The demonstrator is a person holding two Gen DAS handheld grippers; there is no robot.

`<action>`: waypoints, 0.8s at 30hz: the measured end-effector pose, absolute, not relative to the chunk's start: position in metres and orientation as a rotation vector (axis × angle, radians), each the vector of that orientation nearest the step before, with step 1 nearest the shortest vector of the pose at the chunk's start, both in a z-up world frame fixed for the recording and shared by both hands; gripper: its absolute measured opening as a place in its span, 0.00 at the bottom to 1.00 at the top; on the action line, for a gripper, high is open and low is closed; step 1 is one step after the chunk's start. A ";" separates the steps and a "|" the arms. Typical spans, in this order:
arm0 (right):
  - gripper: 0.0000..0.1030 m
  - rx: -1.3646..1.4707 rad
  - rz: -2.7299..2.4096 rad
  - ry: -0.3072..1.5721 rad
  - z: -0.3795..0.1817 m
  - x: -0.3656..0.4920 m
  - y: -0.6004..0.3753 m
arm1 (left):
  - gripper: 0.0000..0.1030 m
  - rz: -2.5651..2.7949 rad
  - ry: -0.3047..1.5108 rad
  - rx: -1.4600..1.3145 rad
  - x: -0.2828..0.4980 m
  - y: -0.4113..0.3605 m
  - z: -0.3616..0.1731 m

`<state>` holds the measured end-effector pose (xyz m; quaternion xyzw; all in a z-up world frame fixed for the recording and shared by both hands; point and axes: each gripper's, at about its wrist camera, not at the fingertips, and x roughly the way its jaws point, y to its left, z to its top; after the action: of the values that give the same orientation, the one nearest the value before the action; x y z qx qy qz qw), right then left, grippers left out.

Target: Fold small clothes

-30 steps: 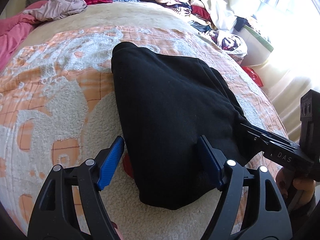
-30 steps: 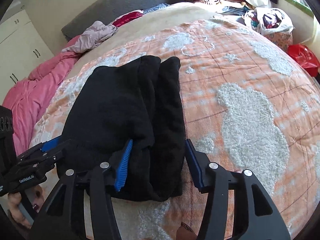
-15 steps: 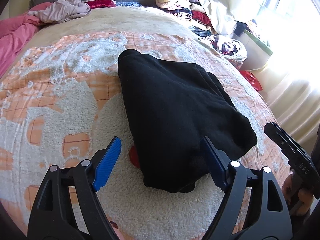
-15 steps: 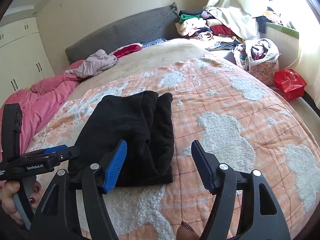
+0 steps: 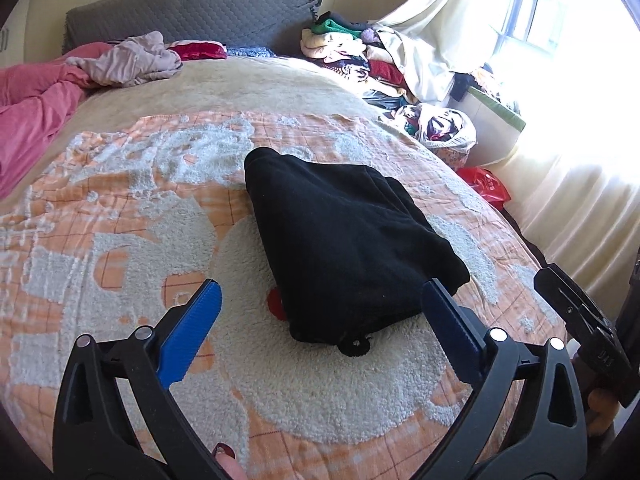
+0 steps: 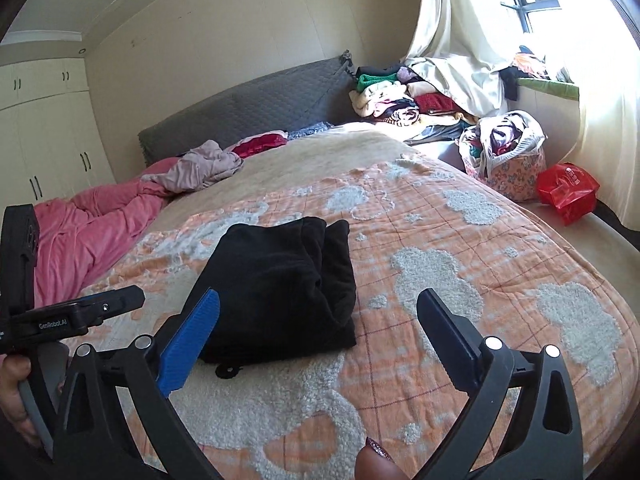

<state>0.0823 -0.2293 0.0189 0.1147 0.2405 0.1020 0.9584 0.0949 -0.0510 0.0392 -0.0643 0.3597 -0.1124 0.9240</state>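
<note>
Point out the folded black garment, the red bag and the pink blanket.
folded black garment (image 5: 344, 240), left wrist view, middle of top layer
red bag (image 6: 568, 192), right wrist view, front face
pink blanket (image 6: 96, 224), right wrist view, bunched middle

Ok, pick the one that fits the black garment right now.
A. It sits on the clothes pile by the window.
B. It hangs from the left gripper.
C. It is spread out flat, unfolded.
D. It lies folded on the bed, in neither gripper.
D: the black garment lies folded on the bed, while the left gripper and right gripper are opening with nothing between their jaws.
</note>
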 end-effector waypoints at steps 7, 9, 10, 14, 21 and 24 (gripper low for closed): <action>0.96 0.169 0.173 0.454 0.020 0.049 -0.217 | 0.91 -0.224 0.716 -0.105 0.067 -0.044 0.037; 0.96 0.154 0.168 0.448 0.020 0.042 -0.214 | 0.91 -0.220 0.713 -0.096 0.060 -0.041 0.035; 0.96 0.149 0.170 0.450 0.020 0.038 -0.213 | 0.91 -0.218 0.711 -0.094 0.056 -0.040 0.035; 0.96 0.138 0.202 0.492 0.015 0.033 -0.205 | 0.91 -0.220 0.716 -0.098 0.044 -0.037 0.029; 0.96 0.119 0.184 0.560 -0.009 0.024 -0.197 | 0.91 -0.208 0.739 -0.076 0.028 -0.035 0.005; 0.96 0.105 0.173 0.576 -0.021 0.023 -0.193 | 0.91 -0.198 0.755 -0.089 0.025 -0.030 -0.007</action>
<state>0.0233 -0.1926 -0.0214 0.0517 0.2837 0.0851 0.9537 0.0254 -0.0301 -0.0068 -0.0435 0.3680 -0.0967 0.9238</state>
